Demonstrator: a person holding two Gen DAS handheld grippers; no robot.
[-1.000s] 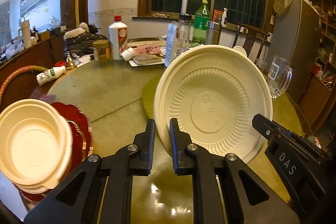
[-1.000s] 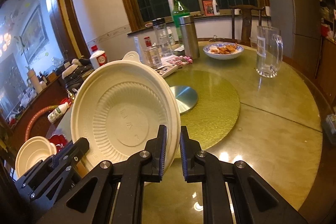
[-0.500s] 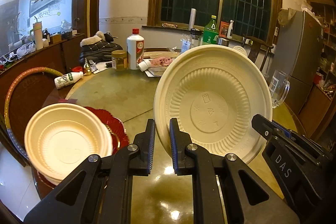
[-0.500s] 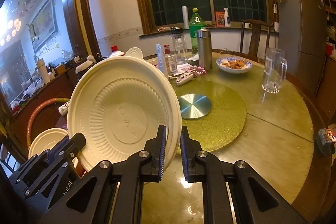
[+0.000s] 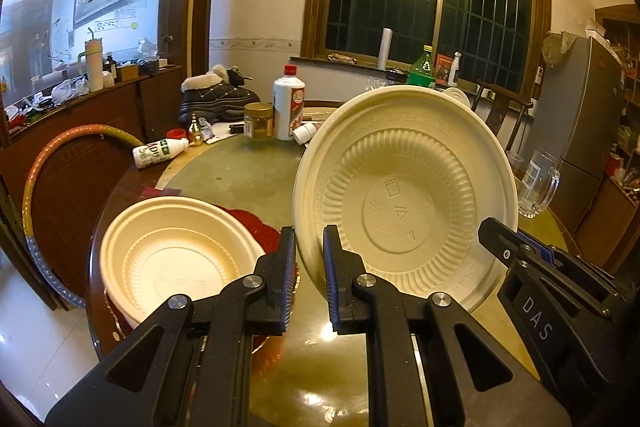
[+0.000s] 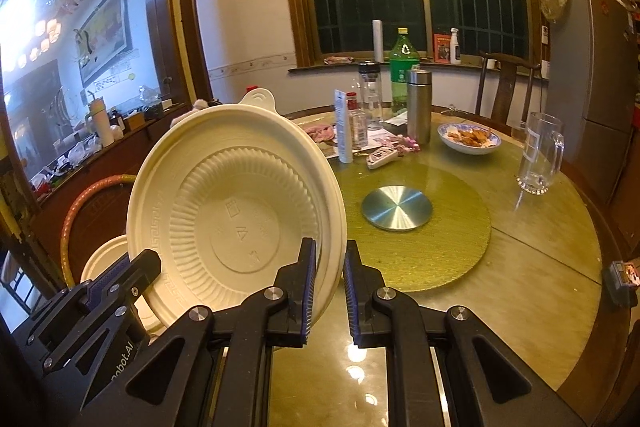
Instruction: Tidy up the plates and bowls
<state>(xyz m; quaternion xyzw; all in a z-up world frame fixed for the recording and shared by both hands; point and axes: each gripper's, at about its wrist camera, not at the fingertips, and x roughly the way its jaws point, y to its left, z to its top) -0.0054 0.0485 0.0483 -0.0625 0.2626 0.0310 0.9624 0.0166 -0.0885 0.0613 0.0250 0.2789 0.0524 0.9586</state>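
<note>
While I look through the left camera, my left tongs (image 5: 308,267) pinch the cream bowl's (image 5: 404,203) rim, holding it tilted above the table (image 5: 248,179), beside a second bowl (image 5: 176,259) resting on red plates (image 5: 256,223). Through the right camera, my right tongs (image 6: 330,287) clamp the opposite rim.
</note>
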